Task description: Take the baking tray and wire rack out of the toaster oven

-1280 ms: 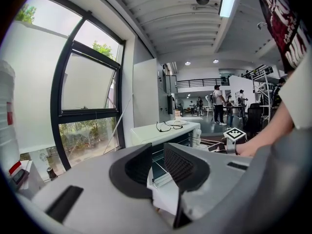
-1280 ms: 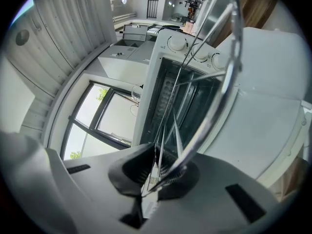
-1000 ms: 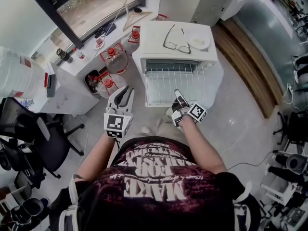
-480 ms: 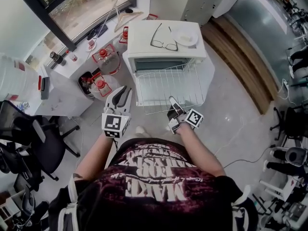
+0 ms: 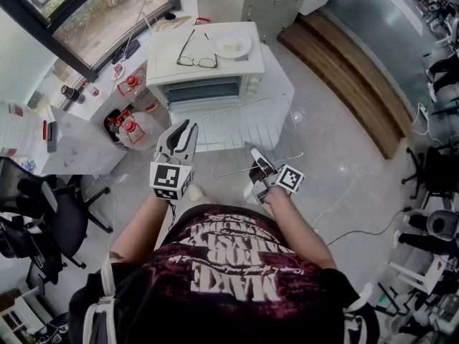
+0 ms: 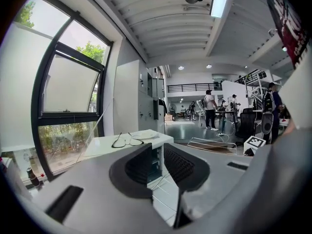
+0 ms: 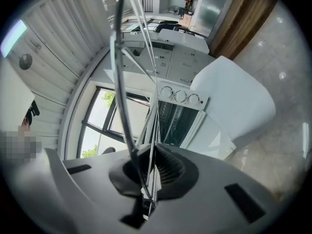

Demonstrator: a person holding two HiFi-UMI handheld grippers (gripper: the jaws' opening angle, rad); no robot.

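1. Rack removal is the step in hand. The right gripper [image 5: 252, 154] has its jaws closed hard on the near edge of the wire rack [image 5: 247, 131], and thin wires run up and away from between the pads.
2. Ahead of those jaws the wire rack stretches roughly level toward the toaster oven [image 5: 204, 67]. Its far edge sits just in front of the oven mouth. Whether it touches the opening cannot be told.
3. Off to the left of the right jaws, the left gripper [image 5: 182, 127] is level with the rack's left edge but apart from it. Its jaws stand a little way apart with nothing between them, and the oven front shows through the gap.
4. No view shows the baking tray. Beyond both pairs of jaws the oven cavity reads only as a dark slot, so the tray is probably inside and the task is perhaps half done.
5. Next, the rack likely needs to come fully clear and be set down flat. A grip on one edge lets the far end sag or swing, so the empty left jaws could take the left edge. The glasses [image 5: 197, 49] and plate [image 5: 231, 46] on the oven top should not be knocked.
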